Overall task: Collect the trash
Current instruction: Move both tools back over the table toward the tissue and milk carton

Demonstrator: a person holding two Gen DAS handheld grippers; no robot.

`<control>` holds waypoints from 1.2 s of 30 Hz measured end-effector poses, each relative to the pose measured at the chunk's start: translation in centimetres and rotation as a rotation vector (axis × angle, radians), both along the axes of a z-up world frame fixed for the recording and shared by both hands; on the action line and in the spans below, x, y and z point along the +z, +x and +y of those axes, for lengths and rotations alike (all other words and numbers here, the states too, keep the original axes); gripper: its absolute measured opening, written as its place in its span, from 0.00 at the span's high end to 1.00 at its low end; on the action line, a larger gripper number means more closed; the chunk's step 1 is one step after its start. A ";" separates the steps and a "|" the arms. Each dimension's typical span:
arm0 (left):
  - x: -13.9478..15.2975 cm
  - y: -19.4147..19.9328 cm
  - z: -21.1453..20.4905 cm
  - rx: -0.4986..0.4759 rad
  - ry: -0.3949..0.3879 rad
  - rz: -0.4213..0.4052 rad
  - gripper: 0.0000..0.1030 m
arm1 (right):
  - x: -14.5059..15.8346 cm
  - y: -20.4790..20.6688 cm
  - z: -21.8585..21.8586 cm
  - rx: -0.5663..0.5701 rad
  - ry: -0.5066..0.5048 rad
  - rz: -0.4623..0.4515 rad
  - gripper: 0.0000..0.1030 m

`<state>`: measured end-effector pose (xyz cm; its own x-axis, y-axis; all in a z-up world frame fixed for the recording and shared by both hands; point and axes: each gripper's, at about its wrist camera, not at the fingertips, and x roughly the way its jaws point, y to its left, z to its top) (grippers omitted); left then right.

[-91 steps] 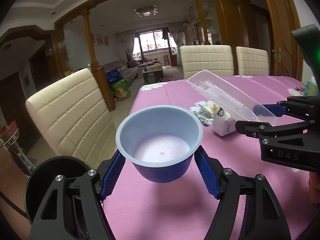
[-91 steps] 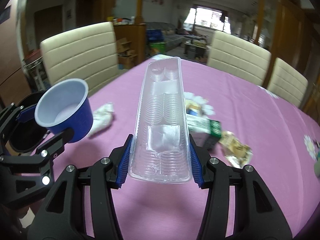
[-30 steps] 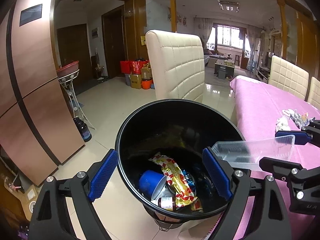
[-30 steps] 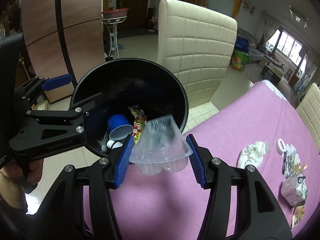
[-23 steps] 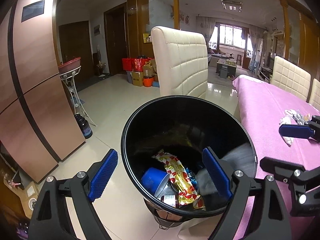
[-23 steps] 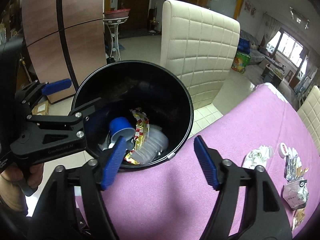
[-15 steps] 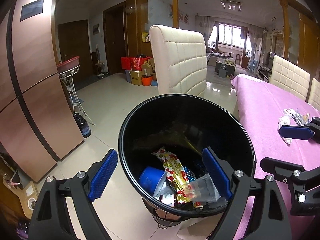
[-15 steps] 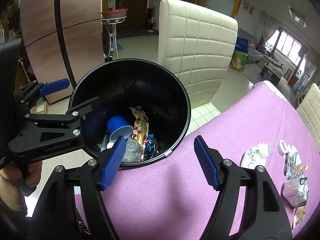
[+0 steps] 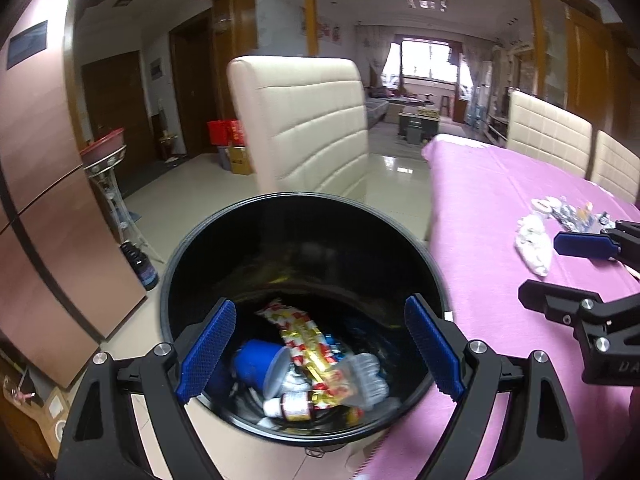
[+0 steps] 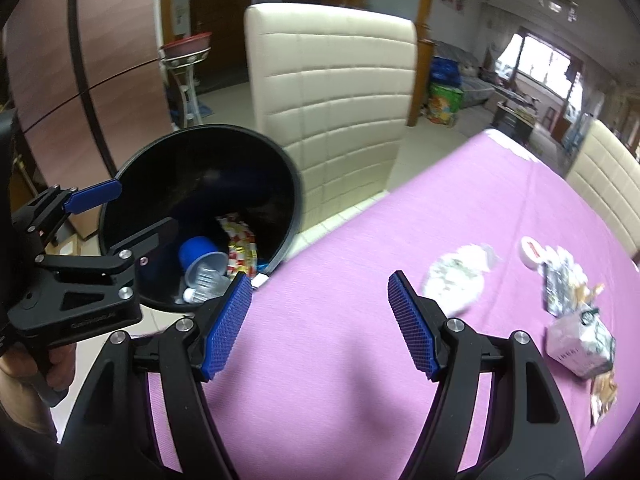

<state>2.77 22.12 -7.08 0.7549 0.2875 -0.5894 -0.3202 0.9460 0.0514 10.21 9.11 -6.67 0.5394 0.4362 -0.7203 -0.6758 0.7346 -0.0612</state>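
- left tongs (image 9: 320,350) gape wide over the black bin (image 9: 188,280), nothing between the blue pads.
- down in the bin: a blue cup (image 9: 256,364) on its side, a red-and-yellow snack wrapper (image 9: 308,340) at its 3 o'clock, the clear plastic tray (image 9: 366,374) crumpled further right, a small bottle (image 9: 292,402) at 6 o'clock.
- right tongs (image 10: 320,322) stand open and empty above the purple desk (image 10: 320,400); their jaws have just been widening, nothing between them.
- from the right wrist view, the bin sits at 9 o'clock of those tongs, just off the desk's edge, with the left tongs' black frame crossing in front of its rim.
- trash left on the desk: a crumpled white wad (image 10: 456,276) at 2 o'clock, a round white lid (image 10: 532,250) beyond it, a dark printed packet (image 10: 560,284), a small white carton (image 10: 578,344) at 3 o'clock, a tan wrapper (image 10: 604,392) below that.
- a cream padded chair (image 10: 332,92) stands at 12 o'clock, right behind the bin.
- a person's hand (image 10: 28,376) grips the left handle at 8 o'clock.
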 end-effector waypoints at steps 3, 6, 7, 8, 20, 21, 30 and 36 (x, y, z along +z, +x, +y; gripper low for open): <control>0.1 1.0 -1.6 -0.052 -0.002 0.007 0.18 | -0.1 0.7 -1.8 -0.053 -0.002 -0.002 0.29; 0.3 2.1 -3.7 -0.117 -0.002 0.010 0.18 | 0.0 1.1 -4.3 -0.123 -0.011 -0.037 0.24; 0.3 2.4 -4.3 -0.137 -0.002 0.014 0.18 | 0.2 1.4 -5.4 -0.152 -0.014 -0.054 0.23; 0.2 2.8 -5.1 -0.161 0.000 0.017 0.18 | 0.3 1.6 -6.2 -0.171 -0.014 -0.064 0.21; 0.6 8.3 -11.3 -0.317 -0.041 0.062 0.18 | 1.3 5.5 -17.8 -0.475 0.043 -0.069 0.05; 0.6 8.5 -11.6 -0.321 -0.038 0.066 0.18 | 1.1 5.9 -18.7 -0.492 0.046 -0.061 0.05; 0.5 9.7 -14.8 -0.377 -0.012 0.082 0.18 | -0.1 8.2 -21.8 -0.476 0.073 0.053 0.04; 0.3 9.7 -15.2 -0.386 -0.009 0.084 0.18 | -0.7 9.0 -22.7 -0.481 0.115 0.108 0.04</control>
<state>12.51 6.93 -6.82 0.7553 -0.0136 -0.6552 0.0640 0.9965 0.0531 19.24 -13.54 -7.33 0.6239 0.2361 -0.7450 -0.2571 0.9622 0.0896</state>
